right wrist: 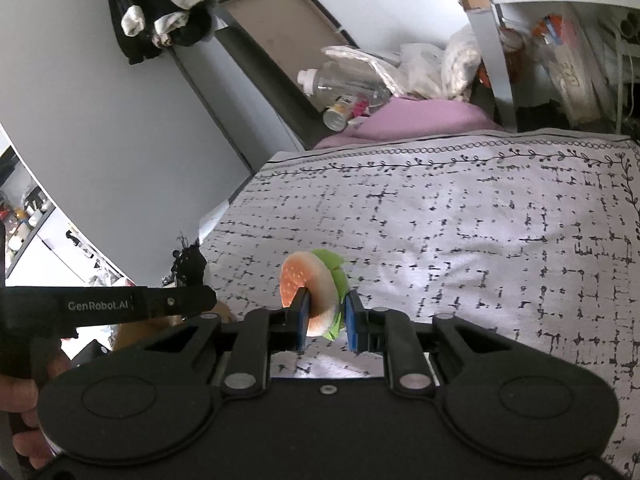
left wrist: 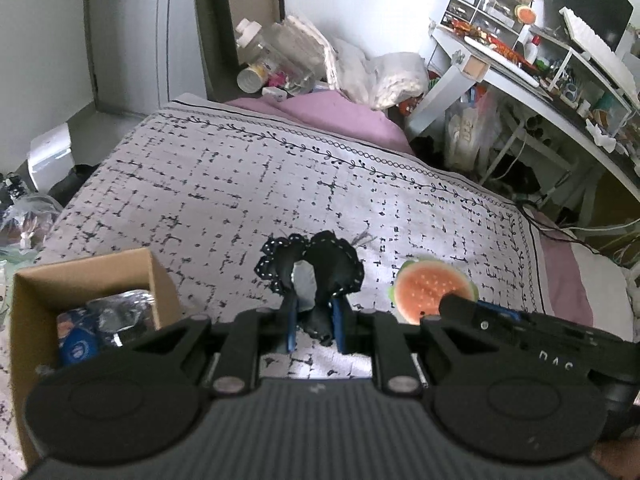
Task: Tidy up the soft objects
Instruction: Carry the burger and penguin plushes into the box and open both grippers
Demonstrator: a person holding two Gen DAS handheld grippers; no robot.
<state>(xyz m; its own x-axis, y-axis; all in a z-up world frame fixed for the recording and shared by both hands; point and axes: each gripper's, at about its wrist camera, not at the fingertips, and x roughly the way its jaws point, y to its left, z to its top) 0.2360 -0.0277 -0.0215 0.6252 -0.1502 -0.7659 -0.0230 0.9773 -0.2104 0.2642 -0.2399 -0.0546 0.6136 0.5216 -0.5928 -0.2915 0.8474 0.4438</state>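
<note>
My left gripper is shut on a black soft fabric piece with white dotted trim, held above the patterned bed cover. To its right, a soft burger toy with an orange bun and a green edge sits between the fingers of my right gripper. In the right wrist view that gripper is shut on the burger toy, held edge-on over the bed cover. The left gripper shows at the left there, and the black fabric piece shows just above it.
An open cardboard box with several items inside stands at the bed's near left. A purple sheet, plastic bottles and bags lie at the far end. A cluttered white desk stands to the right. A hand holds the left gripper.
</note>
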